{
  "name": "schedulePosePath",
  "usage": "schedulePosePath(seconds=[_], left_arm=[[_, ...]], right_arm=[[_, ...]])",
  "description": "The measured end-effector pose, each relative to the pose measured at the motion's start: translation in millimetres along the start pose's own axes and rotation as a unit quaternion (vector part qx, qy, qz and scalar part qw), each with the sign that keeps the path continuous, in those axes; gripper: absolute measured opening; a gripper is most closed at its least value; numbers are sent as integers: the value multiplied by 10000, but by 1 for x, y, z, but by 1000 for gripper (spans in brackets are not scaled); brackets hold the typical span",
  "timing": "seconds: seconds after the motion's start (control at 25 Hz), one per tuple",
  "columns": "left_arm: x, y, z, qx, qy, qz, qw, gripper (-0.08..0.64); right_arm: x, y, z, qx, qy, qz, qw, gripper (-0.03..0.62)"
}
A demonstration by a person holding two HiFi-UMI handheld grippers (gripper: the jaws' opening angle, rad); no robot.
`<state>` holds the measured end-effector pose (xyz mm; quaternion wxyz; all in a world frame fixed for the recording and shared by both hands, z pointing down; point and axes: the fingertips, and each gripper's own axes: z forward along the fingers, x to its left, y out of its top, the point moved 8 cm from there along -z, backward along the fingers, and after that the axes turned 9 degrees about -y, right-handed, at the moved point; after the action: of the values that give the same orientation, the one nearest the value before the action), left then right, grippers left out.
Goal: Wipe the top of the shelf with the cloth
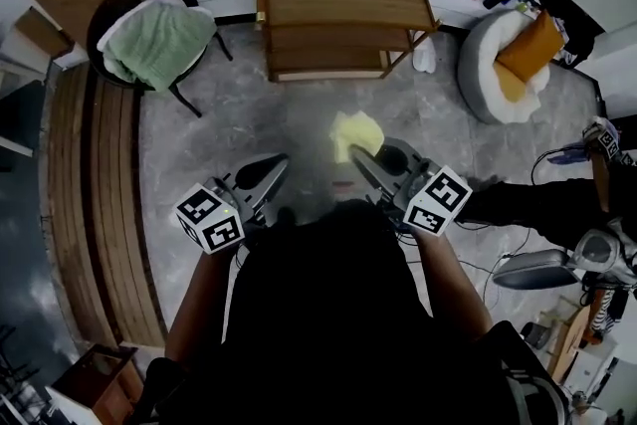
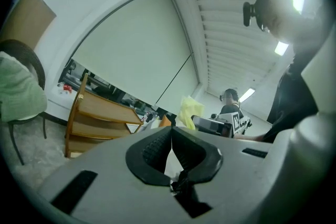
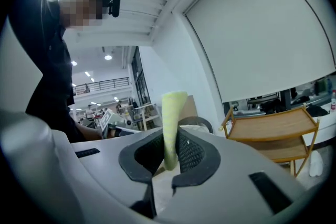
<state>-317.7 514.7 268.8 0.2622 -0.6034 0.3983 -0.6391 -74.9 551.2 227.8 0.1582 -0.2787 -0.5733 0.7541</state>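
The wooden shelf (image 1: 343,20) stands on the floor ahead of me, its top board bare; it also shows in the left gripper view (image 2: 100,113) and the right gripper view (image 3: 273,126). My right gripper (image 1: 360,159) is shut on a yellow cloth (image 1: 355,134), held in the air well short of the shelf. In its own view the cloth (image 3: 171,123) sticks up from between the closed pads (image 3: 194,155). My left gripper (image 1: 277,166) hovers beside it, shut with nothing held (image 2: 170,136). From the left gripper view, the cloth (image 2: 190,112) hangs at the right.
A dark chair with a green towel (image 1: 159,40) stands left of the shelf. A round white seat with an orange cushion (image 1: 513,65) sits to its right. Wooden slats (image 1: 100,214) run along the left; cables and gear (image 1: 577,254) lie at the right.
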Motion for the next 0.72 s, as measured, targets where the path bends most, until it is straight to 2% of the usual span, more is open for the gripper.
schedulePosePath(seconds=[0.16, 0.24, 0.36, 0.6, 0.72], left_arm=[[19, 4, -10, 48, 53, -167, 9998, 12], [29, 6, -11, 78, 144, -266, 9995, 12], [43, 16, -5, 92, 305, -302, 9990, 11], [73, 32, 18, 215, 564, -366, 9975, 12], [94, 43, 37, 275, 840, -378, 9954, 11]], right_arm=[[-14, 12, 1, -83, -238, 153, 9996, 44], [-26, 18, -1, -147, -303, 349, 9988, 44], [-43, 25, 4, -107, -357, 380, 9986, 43], [-85, 27, 44, -31, -45, 495, 9988, 43], [-119, 30, 67, 13, 192, 586, 9981, 44]])
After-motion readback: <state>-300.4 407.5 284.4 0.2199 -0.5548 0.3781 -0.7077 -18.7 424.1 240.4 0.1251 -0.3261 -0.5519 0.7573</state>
